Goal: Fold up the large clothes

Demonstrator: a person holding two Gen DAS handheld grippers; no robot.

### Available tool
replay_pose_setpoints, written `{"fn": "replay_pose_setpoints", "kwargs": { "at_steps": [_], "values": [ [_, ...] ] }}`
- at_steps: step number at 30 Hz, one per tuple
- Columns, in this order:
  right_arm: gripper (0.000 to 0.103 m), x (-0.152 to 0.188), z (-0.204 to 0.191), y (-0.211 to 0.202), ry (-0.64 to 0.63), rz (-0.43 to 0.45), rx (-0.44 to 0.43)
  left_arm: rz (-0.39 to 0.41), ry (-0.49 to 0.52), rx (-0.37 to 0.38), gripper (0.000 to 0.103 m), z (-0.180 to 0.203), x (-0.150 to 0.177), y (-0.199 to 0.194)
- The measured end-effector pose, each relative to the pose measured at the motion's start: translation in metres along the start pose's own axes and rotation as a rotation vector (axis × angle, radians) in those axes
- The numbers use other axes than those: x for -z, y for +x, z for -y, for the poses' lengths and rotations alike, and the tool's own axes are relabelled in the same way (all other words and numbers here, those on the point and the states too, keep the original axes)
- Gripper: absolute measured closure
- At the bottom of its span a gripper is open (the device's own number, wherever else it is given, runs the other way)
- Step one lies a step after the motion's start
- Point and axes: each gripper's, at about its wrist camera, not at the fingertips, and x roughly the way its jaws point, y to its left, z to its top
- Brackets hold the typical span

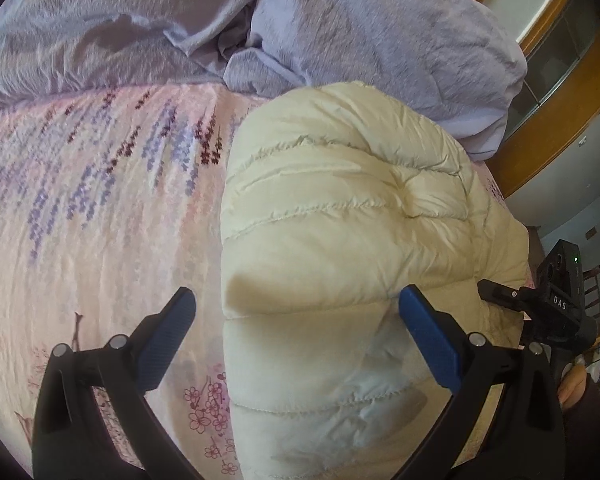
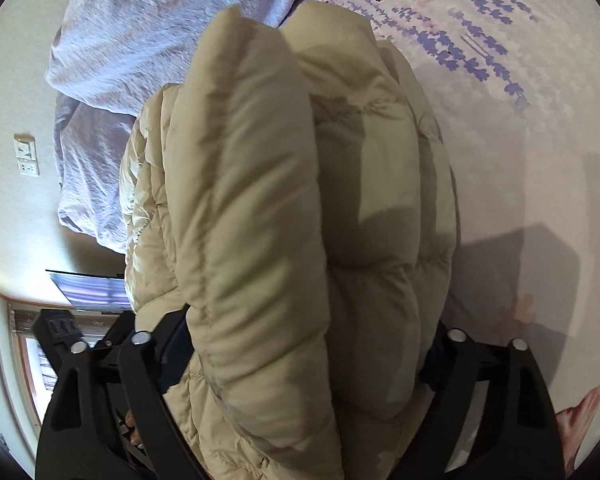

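One garment: a cream quilted puffer jacket (image 1: 340, 240), already bundled into thick layers, lying on the right side of the floral bedsheet (image 1: 100, 208), just near of the lilac duvet (image 1: 380, 40) heaped at the far end.
Weight and feel: judged light but bulky; the padded channels look soft and springy, so a fold will likely puff back open unless pressed flat.
Surface: smooth shell with a slight sheen, probably slippery; a shallow pinch could slide off.
Left gripper (image 1: 296, 344): released, jaws wide, the left finger over bare sheet and the right finger against the jacket's near-right flank; nothing grasped.
Right gripper (image 2: 300, 360): a thick roll of jacket fills the gap between its jaws, but the blue pads are mostly hidden by fabric, so I cannot tell whether they press on it.
Where to take hold: deep on a stitched seam or doubled edge, not on a puffed channel, taking all layers together.
Risk: layers slipping apart once lifted.
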Motion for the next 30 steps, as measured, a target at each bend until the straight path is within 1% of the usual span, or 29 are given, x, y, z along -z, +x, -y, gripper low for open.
{"fn": "replay_pose_setpoints", "kwargs": {
  "at_steps": [1,3,4,5,7,8,10,11,13,14,15,18,22,25,30],
  "values": [
    [0.022,0.001,-0.001,0.001,-0.001,0.004,-0.004,-0.015,-0.018,0.019,0.002,-0.003,0.000,0.004],
    [0.030,0.002,-0.002,0.001,-0.012,0.018,-0.009,-0.044,-0.057,0.066,0.002,-0.010,0.001,0.012],
    [0.032,0.003,-0.004,0.001,-0.020,0.024,-0.009,-0.053,-0.072,0.086,0.006,-0.013,0.002,0.015],
    [0.035,0.003,-0.005,0.000,-0.028,0.031,-0.009,-0.070,-0.099,0.124,0.008,-0.018,0.002,0.019],
    [0.038,0.004,-0.006,-0.001,-0.038,0.039,-0.015,-0.084,-0.136,0.171,0.016,-0.023,0.003,0.024],
    [0.041,0.002,-0.006,-0.002,-0.040,0.042,-0.018,-0.085,-0.144,0.181,0.018,-0.024,0.003,0.025],
    [0.045,0.004,-0.007,-0.004,-0.045,0.049,-0.026,-0.081,-0.145,0.203,0.029,-0.024,0.003,0.025],
    [0.048,0.004,-0.009,-0.005,-0.050,0.056,-0.030,-0.079,-0.143,0.208,0.032,-0.024,0.002,0.025],
    [0.052,0.003,-0.012,-0.007,-0.061,0.066,-0.037,-0.065,-0.140,0.220,0.048,-0.024,0.002,0.022],
    [0.055,0.001,-0.013,-0.008,-0.062,0.069,-0.040,-0.058,-0.141,0.225,0.051,-0.025,0.001,0.020],
    [0.057,0.000,-0.014,-0.008,-0.064,0.073,-0.046,-0.054,-0.142,0.229,0.058,-0.026,0.000,0.018],
    [0.062,-0.004,-0.025,-0.008,-0.081,0.084,-0.060,-0.033,-0.135,0.237,0.069,-0.028,-0.004,0.008],
    [0.064,-0.010,-0.045,-0.003,-0.111,0.084,-0.086,0.006,-0.138,0.233,0.073,-0.035,-0.012,-0.008],
    [0.065,-0.014,-0.062,0.005,-0.132,0.077,-0.107,0.036,-0.154,0.230,0.073,-0.046,-0.018,-0.020],
    [0.065,-0.024,-0.099,0.029,-0.184,0.054,-0.127,0.097,-0.175,0.197,0.073,-0.070,-0.029,-0.044]
  ]
}}
